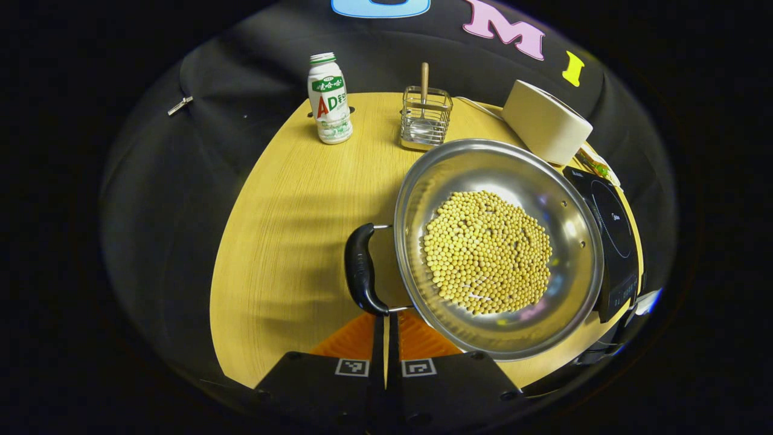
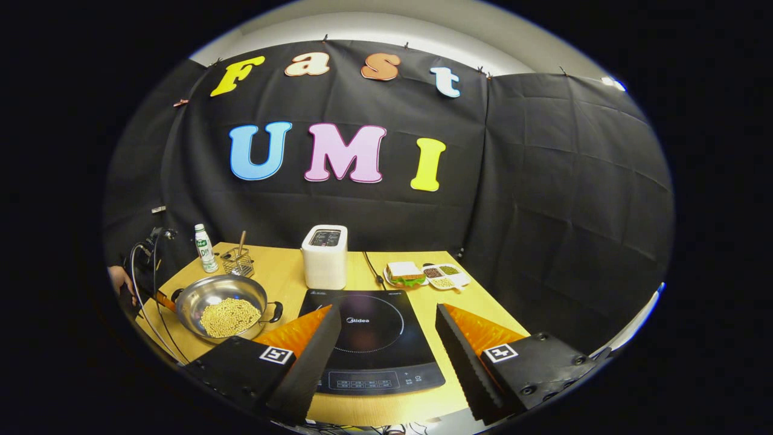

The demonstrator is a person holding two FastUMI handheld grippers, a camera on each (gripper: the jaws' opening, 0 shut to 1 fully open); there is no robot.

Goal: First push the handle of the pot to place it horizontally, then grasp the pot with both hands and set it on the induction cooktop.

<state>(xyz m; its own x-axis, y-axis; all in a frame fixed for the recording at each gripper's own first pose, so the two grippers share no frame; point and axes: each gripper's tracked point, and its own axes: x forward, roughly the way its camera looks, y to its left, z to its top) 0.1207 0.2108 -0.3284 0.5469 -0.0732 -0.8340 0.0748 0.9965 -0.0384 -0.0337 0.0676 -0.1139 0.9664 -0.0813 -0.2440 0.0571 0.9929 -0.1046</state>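
A steel pot [image 1: 501,175] holding yellow beans [image 1: 488,251] stands on the wooden table. One black handle [image 1: 361,269] sticks out on its left side. My left gripper [image 1: 386,317] is shut, and its tips touch the near end of that handle with nothing between the fingers. The black induction cooktop [image 1: 611,235] lies just right of the pot. In the right gripper view, my right gripper [image 2: 384,326] hangs open over the cooktop [image 2: 369,338]. The pot [image 2: 222,305] sits to its left, with the other handle [image 2: 276,311] facing the cooktop.
A white bottle [image 1: 329,99], a wire basket [image 1: 426,118] with a wooden-handled tool and a white appliance [image 1: 546,121] stand at the table's back. A sandwich [image 2: 406,273] and a sectioned dish [image 2: 445,276] lie behind the cooktop. A hand [image 2: 121,279] and cables are at the far left.
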